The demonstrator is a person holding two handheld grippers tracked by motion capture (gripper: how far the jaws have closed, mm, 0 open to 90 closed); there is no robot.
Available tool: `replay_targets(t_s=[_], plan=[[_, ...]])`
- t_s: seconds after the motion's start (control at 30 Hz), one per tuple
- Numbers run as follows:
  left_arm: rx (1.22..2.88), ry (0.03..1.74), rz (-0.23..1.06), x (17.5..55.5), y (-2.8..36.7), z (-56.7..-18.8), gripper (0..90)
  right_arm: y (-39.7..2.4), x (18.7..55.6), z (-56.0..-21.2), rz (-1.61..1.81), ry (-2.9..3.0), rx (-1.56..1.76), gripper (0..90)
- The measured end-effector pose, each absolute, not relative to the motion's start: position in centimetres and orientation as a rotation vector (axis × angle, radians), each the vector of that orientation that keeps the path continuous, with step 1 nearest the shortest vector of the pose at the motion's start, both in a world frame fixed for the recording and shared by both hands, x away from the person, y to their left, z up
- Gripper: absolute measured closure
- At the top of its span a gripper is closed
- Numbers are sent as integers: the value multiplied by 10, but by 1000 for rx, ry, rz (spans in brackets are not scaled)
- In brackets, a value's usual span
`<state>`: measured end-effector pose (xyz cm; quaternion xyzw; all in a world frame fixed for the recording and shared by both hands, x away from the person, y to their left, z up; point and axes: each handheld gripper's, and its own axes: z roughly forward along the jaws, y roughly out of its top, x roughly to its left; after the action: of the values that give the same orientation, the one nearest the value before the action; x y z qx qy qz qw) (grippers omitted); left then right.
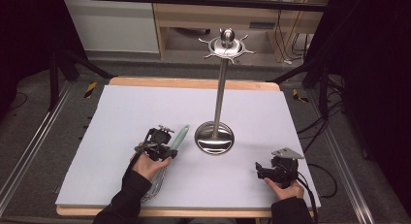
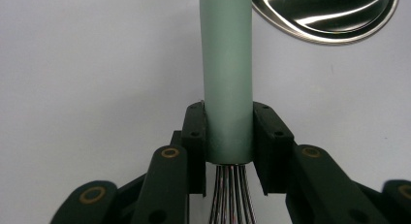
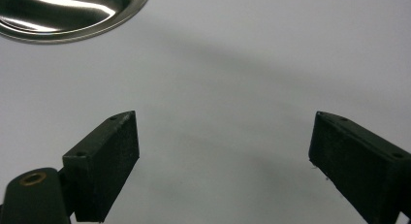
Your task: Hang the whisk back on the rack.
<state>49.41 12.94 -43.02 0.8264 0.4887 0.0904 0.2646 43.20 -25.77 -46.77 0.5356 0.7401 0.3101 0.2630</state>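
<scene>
A whisk with a pale green handle point(image 1: 180, 136) lies on the white table, its wire loops point(image 1: 155, 186) trailing toward the front edge under my left forearm. My left gripper point(image 1: 164, 147) is shut on the lower end of that handle point(image 2: 228, 88); both black pads press its sides just above the wires point(image 2: 231, 195). A steel hanging stand rises from a round base point(image 1: 214, 137) to a hooked crown point(image 1: 227, 44), just right of the whisk. My right gripper point(image 1: 259, 171) rests at the front right, its jaws wide apart over bare table point(image 3: 223, 151).
The stand's shiny base shows at the upper edge of both gripper views point(image 2: 334, 15) point(image 3: 63, 15). The white table sheet point(image 1: 145, 107) ends at a wooden border. Dark frame legs and cables lie on the floor on both sides.
</scene>
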Motion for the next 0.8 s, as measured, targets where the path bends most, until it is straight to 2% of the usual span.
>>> replay_targets(t_s=[0.8], plan=[[2099, 1196, 322, 463, 159, -398, 690, -258, 432, -468, 838, 1998, 1455, 110]])
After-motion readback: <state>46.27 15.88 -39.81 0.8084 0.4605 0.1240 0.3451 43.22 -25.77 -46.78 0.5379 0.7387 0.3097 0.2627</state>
